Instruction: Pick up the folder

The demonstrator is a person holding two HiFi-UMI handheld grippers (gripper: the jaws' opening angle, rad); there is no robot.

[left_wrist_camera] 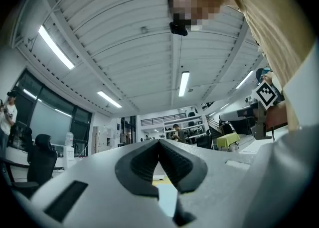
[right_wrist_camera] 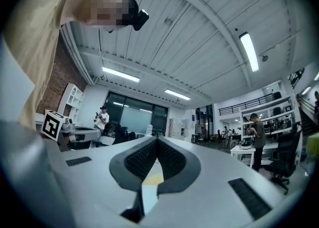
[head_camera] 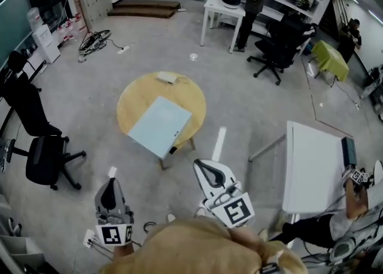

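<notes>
Concrete floor (head_camera: pixel 251 99) all around, grey and broad. Nearest, just ahead of a tan garment (head_camera: pixel 197 246): left tool (head_camera: pixel 112 173) clenched, pads pressed together with nothing between them; right tool (head_camera: pixel 200 165) likewise clenched and empty, jaws meeting at the tip. Both pointing away toward the middle of the room, both well short of the round wooden surface (head_camera: pixel 134 102) and touching nothing. Next out, a pale blue folder (head_camera: pixel 160 126) lying flat on that surface, turned diamond-wise, long axis running from near-left to far-right, one corner aimed back at the gap between the two tools. Near corner and part of the near edges hanging past the rim, over the floor; a small dark piece (head_camera: pixel 173 149) at the near-right edge, too small to identify. Bare wood showing left of and beyond the folder. Open floor on every side of the surface, with only a white strip (head_camera: pixel 219 143) just to its right. Further off, two black office chairs (head_camera: pixel 42 159) at the left and a white desk (head_camera: pixel 311 171) at the right, both well apart from it. At the far rim, a small white object (head_camera: pixel 167 77). Farthest, a white table (head_camera: pixel 218 8) with a person (head_camera: pixel 250 3) standing beside it.
</notes>
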